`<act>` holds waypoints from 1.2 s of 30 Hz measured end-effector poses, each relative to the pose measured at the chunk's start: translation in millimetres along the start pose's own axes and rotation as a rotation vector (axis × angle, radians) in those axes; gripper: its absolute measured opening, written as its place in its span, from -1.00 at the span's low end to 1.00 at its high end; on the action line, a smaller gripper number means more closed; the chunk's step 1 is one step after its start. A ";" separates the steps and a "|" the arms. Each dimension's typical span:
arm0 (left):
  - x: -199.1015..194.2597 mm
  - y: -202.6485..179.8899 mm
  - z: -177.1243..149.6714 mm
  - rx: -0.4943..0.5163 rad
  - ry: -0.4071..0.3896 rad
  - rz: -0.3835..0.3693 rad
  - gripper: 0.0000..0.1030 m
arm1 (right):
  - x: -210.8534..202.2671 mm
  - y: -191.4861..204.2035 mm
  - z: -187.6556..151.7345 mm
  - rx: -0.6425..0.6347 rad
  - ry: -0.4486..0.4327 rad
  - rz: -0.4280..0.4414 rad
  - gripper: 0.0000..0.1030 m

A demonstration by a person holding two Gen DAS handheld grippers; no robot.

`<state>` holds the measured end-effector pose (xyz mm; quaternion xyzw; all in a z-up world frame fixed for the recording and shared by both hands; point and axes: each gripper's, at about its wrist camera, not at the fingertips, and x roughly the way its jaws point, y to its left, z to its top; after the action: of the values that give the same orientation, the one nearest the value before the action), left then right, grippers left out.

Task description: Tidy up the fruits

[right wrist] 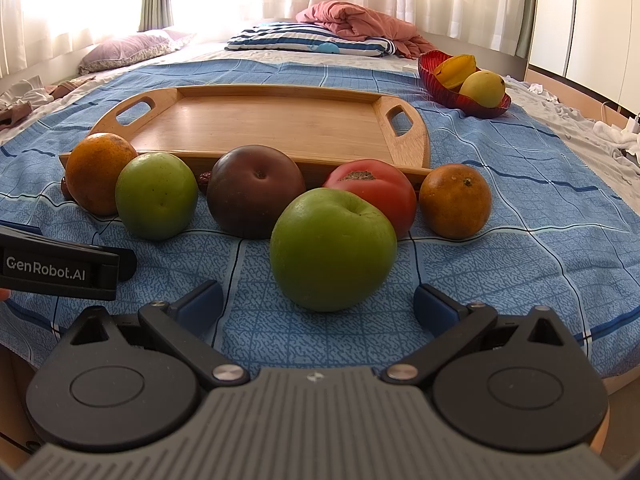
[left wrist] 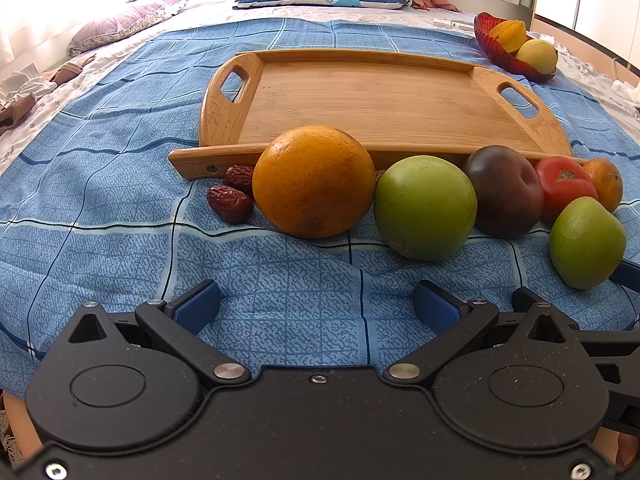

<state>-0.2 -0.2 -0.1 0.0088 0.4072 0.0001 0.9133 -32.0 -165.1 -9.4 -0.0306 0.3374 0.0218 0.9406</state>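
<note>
A row of fruit lies on the blue bedspread in front of a wooden tray (left wrist: 360, 96) (right wrist: 272, 120). In the left wrist view: a large orange (left wrist: 314, 182), a green apple (left wrist: 426, 208), a dark plum (left wrist: 504, 192), a tomato (left wrist: 566, 188), a small orange (left wrist: 606, 184), another green apple (left wrist: 586, 242), and two red dates (left wrist: 230, 202). My left gripper (left wrist: 316, 306) is open and empty, short of the large orange. My right gripper (right wrist: 318, 306) is open, just short of the near green apple (right wrist: 332, 248).
A red bowl (left wrist: 496, 46) (right wrist: 444, 88) with a starfruit and a yellow fruit sits at the back right. Pillows and a pink blanket (right wrist: 360, 20) lie at the bed's far end. The left gripper's body (right wrist: 60, 266) shows at the right wrist view's left edge.
</note>
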 end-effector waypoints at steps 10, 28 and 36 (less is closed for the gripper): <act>0.0 0.2 0.0 0.000 0.000 0.000 1.00 | -0.9 0.1 -0.6 0.000 -0.001 0.000 1.00; 0.3 0.5 0.4 0.001 -0.002 0.002 1.00 | -3.5 0.4 0.5 -0.001 -0.008 -0.002 1.00; 3.1 3.5 2.6 -0.001 -0.003 0.006 1.00 | -3.7 -1.1 -1.3 -0.001 -0.015 -0.001 1.00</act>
<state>3.8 3.3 -0.6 0.0098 0.4056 0.0028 0.9140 -35.6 -166.4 -8.0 -0.0312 0.3305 0.0220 0.9430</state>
